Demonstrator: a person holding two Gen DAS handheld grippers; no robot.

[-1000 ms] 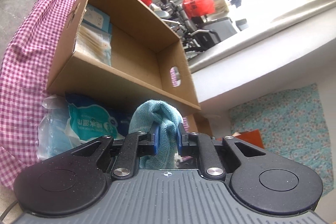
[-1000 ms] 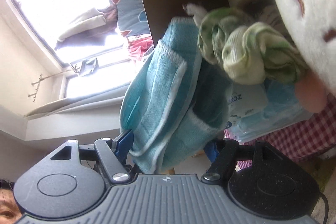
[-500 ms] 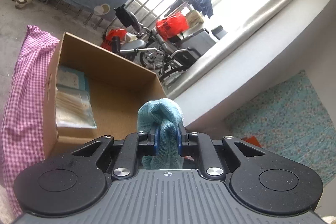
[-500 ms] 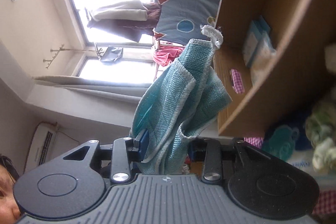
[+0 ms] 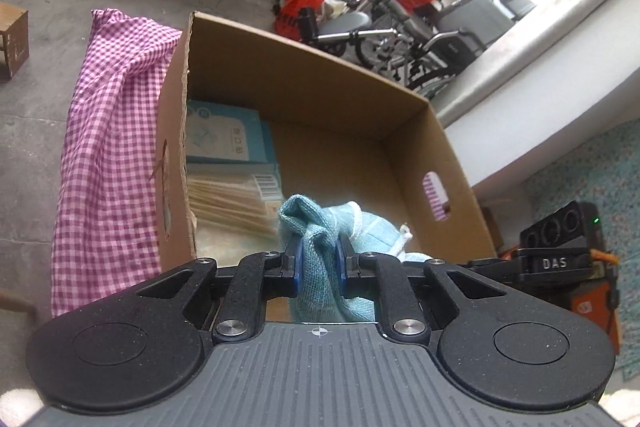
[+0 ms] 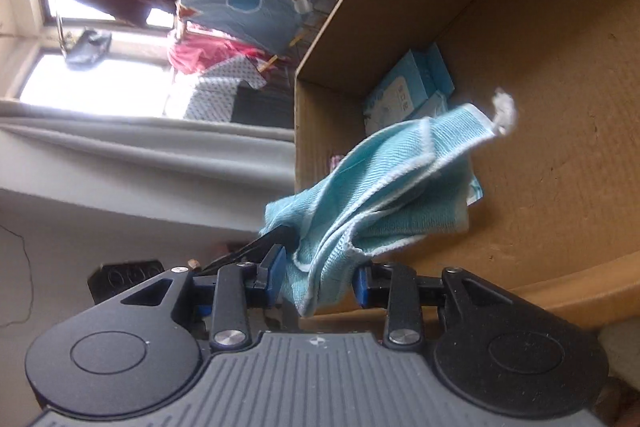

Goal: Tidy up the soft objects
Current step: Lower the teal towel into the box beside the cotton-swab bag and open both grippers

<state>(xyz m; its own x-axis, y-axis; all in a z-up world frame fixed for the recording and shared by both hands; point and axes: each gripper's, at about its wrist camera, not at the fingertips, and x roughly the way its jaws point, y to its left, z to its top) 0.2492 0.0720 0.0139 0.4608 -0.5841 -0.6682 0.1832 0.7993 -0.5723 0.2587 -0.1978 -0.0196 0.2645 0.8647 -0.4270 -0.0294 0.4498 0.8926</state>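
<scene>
Box [image 5: 304,95]: open cardboard, on the checked cloth [image 5: 108,155]; blue packets [image 5: 224,135] lie inside at its left.
Towel [image 5: 320,267]: above the box.
My left tool [image 5: 319,261]: clamped on towel.
My right tool [image 6: 320,281]: clamped on towel too.

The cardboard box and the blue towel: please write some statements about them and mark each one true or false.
1. Both tools grip the same blue towel. True: the left tool is shut on it, and the right tool holds another part of it.
2. The cardboard box is empty. False: light blue packets lie inside.
3. The towel has a white loop at one corner. True.
4. The box stands on a green cloth. False: beside it lies a pink checked cloth.
5. The box wall has a handle cutout. True.
</scene>
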